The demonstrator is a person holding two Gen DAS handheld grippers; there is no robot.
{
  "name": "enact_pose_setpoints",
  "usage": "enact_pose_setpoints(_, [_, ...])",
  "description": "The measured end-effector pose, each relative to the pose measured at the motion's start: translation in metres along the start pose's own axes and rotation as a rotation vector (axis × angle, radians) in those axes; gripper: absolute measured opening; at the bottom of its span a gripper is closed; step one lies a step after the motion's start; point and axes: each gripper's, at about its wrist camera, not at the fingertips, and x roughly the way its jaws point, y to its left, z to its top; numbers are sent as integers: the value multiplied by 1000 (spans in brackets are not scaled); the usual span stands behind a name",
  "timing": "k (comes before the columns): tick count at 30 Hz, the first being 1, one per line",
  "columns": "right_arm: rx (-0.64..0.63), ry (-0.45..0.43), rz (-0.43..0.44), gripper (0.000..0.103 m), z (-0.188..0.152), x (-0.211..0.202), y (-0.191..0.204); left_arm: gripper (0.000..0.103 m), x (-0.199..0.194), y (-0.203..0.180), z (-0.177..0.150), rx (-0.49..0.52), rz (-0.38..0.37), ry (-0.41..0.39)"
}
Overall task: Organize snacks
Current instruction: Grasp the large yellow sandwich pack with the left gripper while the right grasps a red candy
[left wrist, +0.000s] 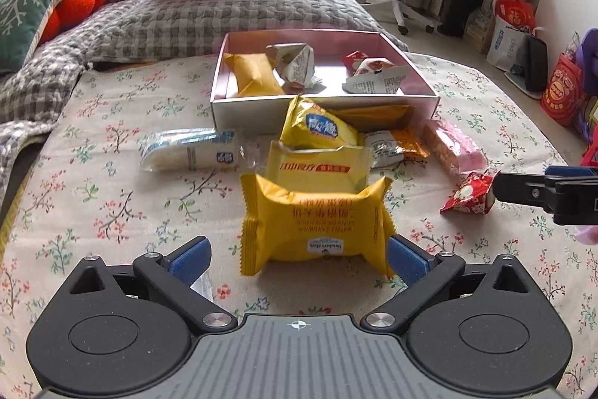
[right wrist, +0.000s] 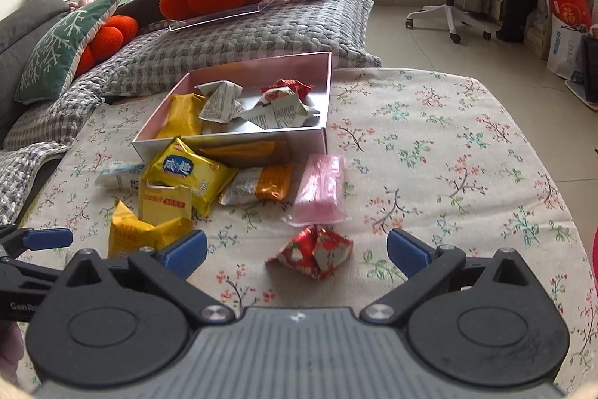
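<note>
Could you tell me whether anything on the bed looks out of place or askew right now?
Yes. Several snack packets lie heaped against the front wall of the box rather than inside it. One blue-labelled yellow packet leans tilted on the others, and a red packet sits crumpled on its own on the floral cloth.

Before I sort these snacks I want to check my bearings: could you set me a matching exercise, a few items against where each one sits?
Items:
1. pink packet
2. red and white pyramid packet
3. large yellow wafer packet
4. white tube packet

Places:
A. between the open left hand-held gripper fingers
B. in front of the open right hand-held gripper
C. left end of the loose pile
D. near the pink box front right corner

Pairs: 1-D, 2-B, 3-A, 4-C
</note>
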Motion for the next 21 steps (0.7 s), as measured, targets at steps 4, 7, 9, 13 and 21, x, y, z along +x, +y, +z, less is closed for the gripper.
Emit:
enact_pose_setpoints(4, [27, 18, -9, 103, -13, 6, -9, 101, 6, 1, -8, 1, -1, 20])
enact_pose_setpoints(7, [37, 54, -20, 103, -16, 14, -10, 101, 12, 0, -9, 4, 0, 35])
enact_pose_setpoints(9, [38, 69, -20, 103, -18, 17, -9, 101, 16, 0, -8, 11, -7, 21])
enact_pose_setpoints(13, [17, 88, -18, 103, -22, 21, -6, 101, 26, -4, -6, 40, -19, 13])
enact_pose_setpoints(21, [45, 121, -26, 101, -18, 36, -14, 101, 34, -7, 8, 12, -59, -4])
